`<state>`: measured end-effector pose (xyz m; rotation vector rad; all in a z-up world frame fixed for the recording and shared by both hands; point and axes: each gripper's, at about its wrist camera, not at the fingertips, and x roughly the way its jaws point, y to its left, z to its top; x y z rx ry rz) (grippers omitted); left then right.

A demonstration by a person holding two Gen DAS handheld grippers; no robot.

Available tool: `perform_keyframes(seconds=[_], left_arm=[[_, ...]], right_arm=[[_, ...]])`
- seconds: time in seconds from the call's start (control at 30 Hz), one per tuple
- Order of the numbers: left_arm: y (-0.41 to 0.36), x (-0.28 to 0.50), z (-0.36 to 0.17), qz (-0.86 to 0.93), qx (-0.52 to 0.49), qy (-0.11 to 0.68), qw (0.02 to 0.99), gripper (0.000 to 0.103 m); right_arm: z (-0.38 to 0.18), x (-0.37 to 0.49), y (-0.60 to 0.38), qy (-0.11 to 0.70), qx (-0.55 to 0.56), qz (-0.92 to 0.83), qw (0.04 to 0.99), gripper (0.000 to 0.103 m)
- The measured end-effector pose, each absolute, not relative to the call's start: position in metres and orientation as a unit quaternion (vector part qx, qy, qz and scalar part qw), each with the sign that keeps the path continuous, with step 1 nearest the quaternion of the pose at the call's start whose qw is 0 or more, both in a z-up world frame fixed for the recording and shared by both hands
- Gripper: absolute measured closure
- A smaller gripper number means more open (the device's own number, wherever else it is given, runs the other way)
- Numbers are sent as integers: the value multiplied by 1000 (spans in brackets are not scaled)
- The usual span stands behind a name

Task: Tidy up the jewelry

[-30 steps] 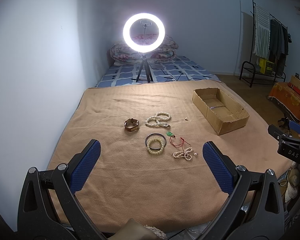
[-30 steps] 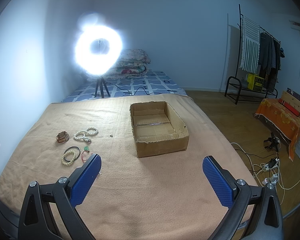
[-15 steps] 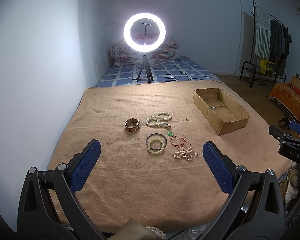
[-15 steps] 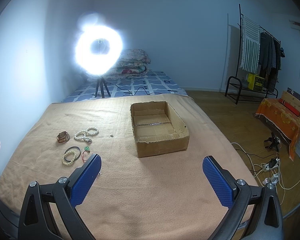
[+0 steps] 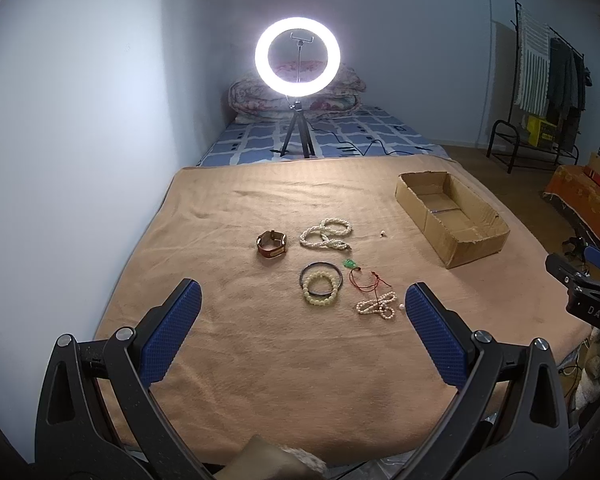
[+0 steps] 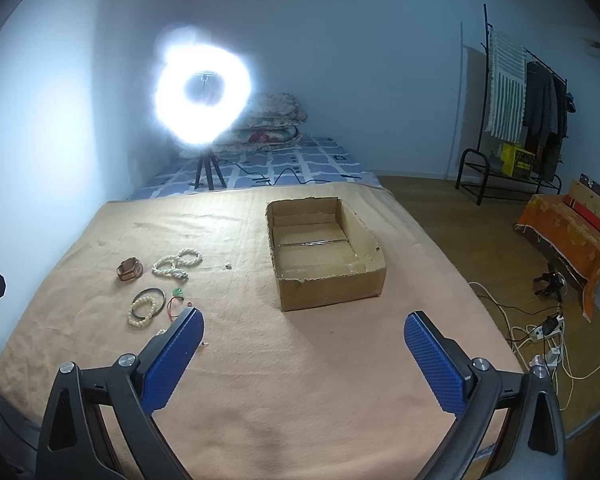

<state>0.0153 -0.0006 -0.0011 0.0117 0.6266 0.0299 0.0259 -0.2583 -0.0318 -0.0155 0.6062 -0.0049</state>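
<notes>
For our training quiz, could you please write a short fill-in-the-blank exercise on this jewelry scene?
1. The cardboard box holds ____ pieces of jewelry.
2. The cream bead bracelet overlaps a thin ____ bangle.
3. Both the left gripper and the right gripper are ____.
4. The jewelry lies on a tan ____.

Missing words: no; black; open; blanket
</notes>
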Motion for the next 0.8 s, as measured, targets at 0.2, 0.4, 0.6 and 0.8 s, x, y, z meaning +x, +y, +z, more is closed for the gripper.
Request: perform_keyframes(seconds=[0.2, 0.4, 0.6, 0.8], left_arm=[[3, 25, -12, 13, 4, 322, 947, 0], [22, 45, -29, 1, -30, 360, 932, 0], [45, 58, -42, 14, -64, 371, 926, 0], [73, 76, -42, 2, -102, 374, 922, 6]], right_arm=[[-34, 33, -256, 305, -5, 8, 952, 3], [-37, 45, -250, 304, -8, 25, 952, 4], [-44, 57, -250, 283, 10, 47, 958, 5], [-49, 77, -240, 290, -14, 64, 955, 12]])
